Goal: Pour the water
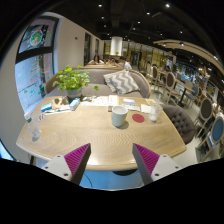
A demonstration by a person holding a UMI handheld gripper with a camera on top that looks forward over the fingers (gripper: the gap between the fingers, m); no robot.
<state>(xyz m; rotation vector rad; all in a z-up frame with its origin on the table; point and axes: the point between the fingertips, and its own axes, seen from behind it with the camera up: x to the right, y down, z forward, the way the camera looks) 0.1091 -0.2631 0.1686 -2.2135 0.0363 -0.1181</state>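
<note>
My gripper (112,162) is open and empty, its two purple-padded fingers (76,157) spread wide over the near edge of a light wooden table (95,135). Well beyond the fingers, on the far half of the table, a white mug (119,116) stands near a red coaster (138,118). A clear glass or small pitcher (154,112) stands to the right of them. Nothing is between the fingers.
A potted green plant (71,80) stands at the table's far left with small items (57,102) around it. A glass (36,131) stands at the left edge. A grey sofa with a striped cushion (121,82) lies behind. Chairs (182,122) stand to the right.
</note>
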